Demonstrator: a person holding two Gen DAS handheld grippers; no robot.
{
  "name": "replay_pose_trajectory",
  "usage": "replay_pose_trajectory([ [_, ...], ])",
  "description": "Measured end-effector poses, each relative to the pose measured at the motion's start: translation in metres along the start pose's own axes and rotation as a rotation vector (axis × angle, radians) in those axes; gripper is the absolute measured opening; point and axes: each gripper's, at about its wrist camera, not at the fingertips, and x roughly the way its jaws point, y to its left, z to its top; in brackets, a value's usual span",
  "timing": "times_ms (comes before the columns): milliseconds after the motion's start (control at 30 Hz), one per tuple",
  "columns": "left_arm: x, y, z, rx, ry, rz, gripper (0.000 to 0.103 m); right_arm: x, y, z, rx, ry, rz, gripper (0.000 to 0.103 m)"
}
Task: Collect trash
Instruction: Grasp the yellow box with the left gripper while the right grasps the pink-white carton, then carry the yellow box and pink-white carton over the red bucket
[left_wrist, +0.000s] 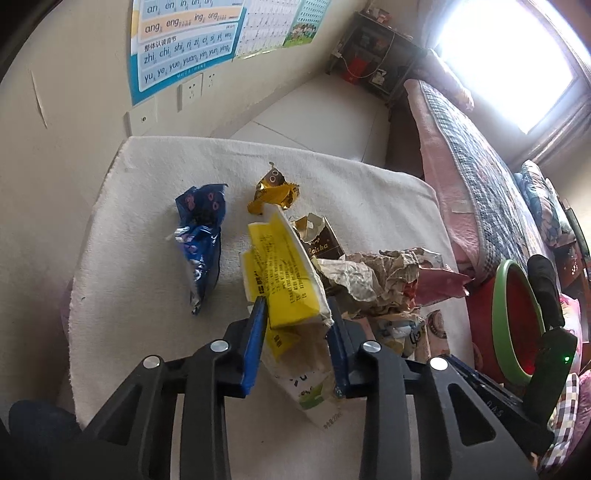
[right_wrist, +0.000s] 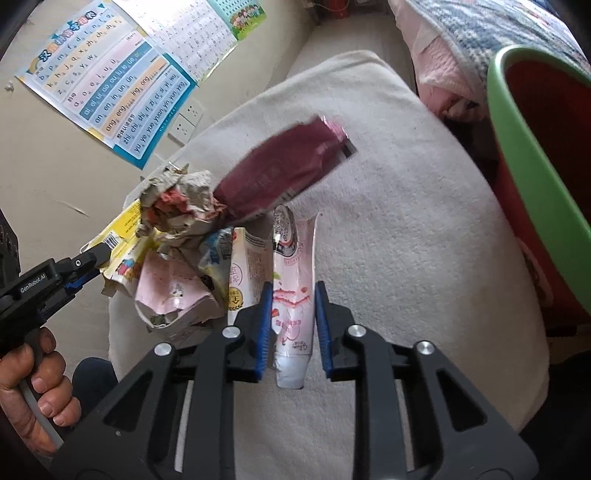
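Left gripper (left_wrist: 297, 314) pinches the crumpled yellow carton (left_wrist: 282, 273); right gripper (right_wrist: 293, 295) squeezes the glossy pink pouch (right_wrist: 293, 295); rimmed bin (right_wrist: 532, 158) at two o'clock.

Daylight pours in from the window (left_wrist: 517, 55) at far right and totally blows it out, hazing that corner, while the fisheye bends the edges into dark corners and the maroon wrapper (right_wrist: 280, 173) is smeared with motion blur.
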Motion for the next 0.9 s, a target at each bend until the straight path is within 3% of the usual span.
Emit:
replay_pose_trajectory([
  [500, -0.046, 0.000, -0.015, 0.037, -0.062, -0.003, 0.024, -0.048, 0.017, -0.011, -0.068, -0.085, -0.014, 0.021],
  [900, -0.088, -0.030, -0.020, 0.104, -0.138, -0.020, 0.024, -0.096, 0.023, -0.013, -0.111, -0.188, -0.007, 0.021],
])
